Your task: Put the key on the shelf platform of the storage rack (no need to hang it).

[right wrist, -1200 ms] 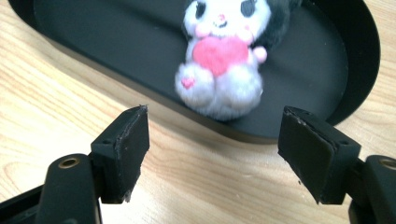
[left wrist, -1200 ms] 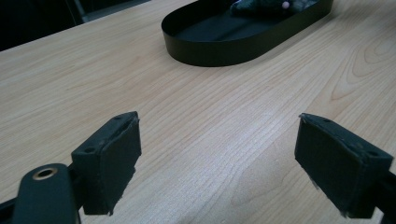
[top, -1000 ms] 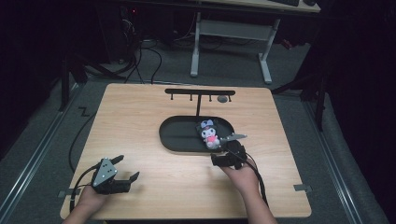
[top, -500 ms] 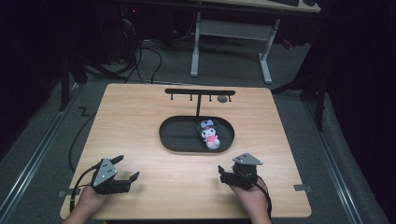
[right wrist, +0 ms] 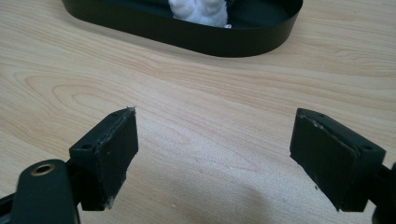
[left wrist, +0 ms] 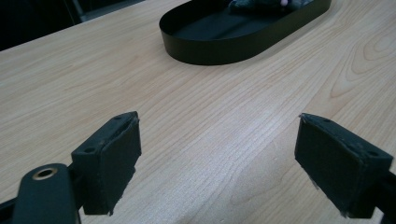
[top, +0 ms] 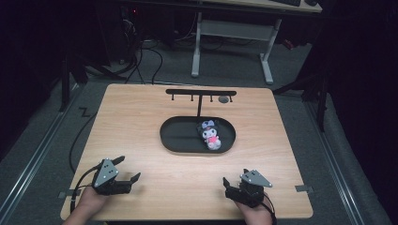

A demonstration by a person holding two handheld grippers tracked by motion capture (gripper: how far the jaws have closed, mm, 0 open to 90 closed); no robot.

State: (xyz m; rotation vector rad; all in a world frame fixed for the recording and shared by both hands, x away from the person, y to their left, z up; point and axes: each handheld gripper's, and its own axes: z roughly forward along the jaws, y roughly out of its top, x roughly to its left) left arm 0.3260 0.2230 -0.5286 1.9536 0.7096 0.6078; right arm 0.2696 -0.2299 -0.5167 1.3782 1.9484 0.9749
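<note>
At the near left corner of the wooden table [top: 141, 122], the left gripper [top: 127, 177] rests in a person's left hand [top: 89, 206], its fingers [left wrist: 109, 158] spread wide apart with nothing between them but bare wood. A cable [top: 75, 154] loops from it off the table's left edge.

At the middle of the table lies a black oval tray [top: 178, 138]. A small plush toy [top: 210, 134], dark-headed with a pink body and white feet, lies inside the tray toward its right end, touching the tray's floor and close to the near wall. In the right gripper view the toy's white feet [right wrist: 198, 9] show just over the tray's rim [right wrist: 187, 39]. Behind the tray stands a black T-shaped rack [top: 201, 93] with small hooks along its bar.

At the near right, the right gripper [top: 230, 186] sits low over the table in the person's right hand [top: 256, 213], well apart from the tray and the toy. Its fingers [right wrist: 107, 154] have just been opening and stand wide apart, holding nothing; only wood grain lies between them.

Beyond the table, the grey legs of a desk [top: 197, 47] stand on the dark floor.
</note>
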